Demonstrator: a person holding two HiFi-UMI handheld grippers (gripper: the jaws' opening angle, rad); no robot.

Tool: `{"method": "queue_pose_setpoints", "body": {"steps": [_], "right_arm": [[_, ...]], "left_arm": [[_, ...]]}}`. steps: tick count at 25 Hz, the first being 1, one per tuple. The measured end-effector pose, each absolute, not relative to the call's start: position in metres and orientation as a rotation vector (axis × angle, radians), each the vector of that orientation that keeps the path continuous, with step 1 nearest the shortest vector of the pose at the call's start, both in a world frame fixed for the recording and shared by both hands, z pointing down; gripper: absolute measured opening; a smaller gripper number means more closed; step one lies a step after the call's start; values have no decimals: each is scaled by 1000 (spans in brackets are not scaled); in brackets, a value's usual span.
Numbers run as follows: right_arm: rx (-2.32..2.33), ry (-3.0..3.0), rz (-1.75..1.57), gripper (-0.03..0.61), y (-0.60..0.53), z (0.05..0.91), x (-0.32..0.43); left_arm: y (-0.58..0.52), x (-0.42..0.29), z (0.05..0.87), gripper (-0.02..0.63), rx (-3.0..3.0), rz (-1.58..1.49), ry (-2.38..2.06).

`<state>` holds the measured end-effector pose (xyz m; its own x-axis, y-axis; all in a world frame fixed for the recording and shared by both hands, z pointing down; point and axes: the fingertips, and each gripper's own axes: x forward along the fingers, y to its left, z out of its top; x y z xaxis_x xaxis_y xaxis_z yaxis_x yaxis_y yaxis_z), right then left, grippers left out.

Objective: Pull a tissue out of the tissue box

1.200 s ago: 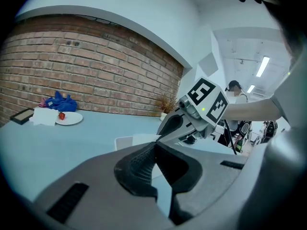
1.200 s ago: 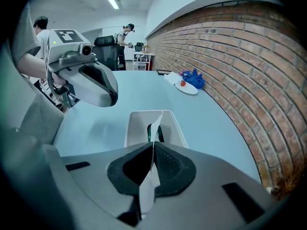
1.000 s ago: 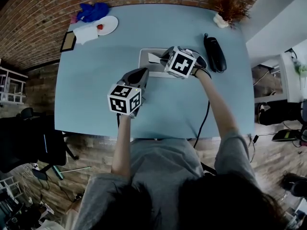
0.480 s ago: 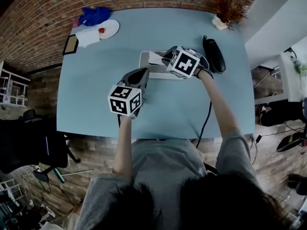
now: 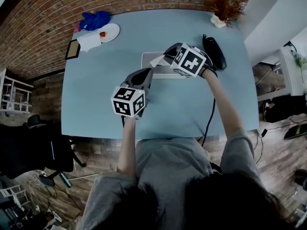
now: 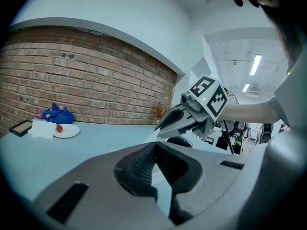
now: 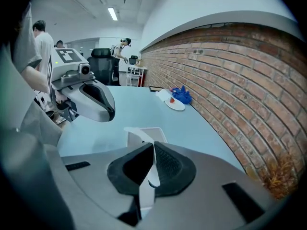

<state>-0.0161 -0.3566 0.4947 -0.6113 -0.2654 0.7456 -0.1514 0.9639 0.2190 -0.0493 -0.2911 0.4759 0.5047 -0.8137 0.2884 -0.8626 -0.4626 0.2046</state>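
Observation:
The tissue box, a pale flat rectangle, lies on the blue table past its middle. My right gripper hovers over the box's top, shut on a white tissue that rises from the box. In the right gripper view the tissue runs as a strip between the closed jaws down toward the tissue box. My left gripper hangs just left of and nearer than the box, shut with nothing in it. In the left gripper view the left gripper points toward the right gripper.
A black handset-like object lies right of the box. A dried plant stands at the far right corner. At the far left are a plate with a strawberry, a blue cloth, a white napkin and a small frame. A black cable trails off the near edge.
The right gripper has drifted slightly to the right over the box with the tissue still in its jaws. The left gripper has kept its place.

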Motion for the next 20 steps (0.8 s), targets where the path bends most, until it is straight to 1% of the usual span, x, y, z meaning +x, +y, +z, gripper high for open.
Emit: {"method": "queue_pose_setpoints", "body": {"steps": [20], "right_arm": [[427,-2377,-168,0,-335,461,2]], "left_arm": [[-271,-24,446,3,2567,224,-1364]]}}
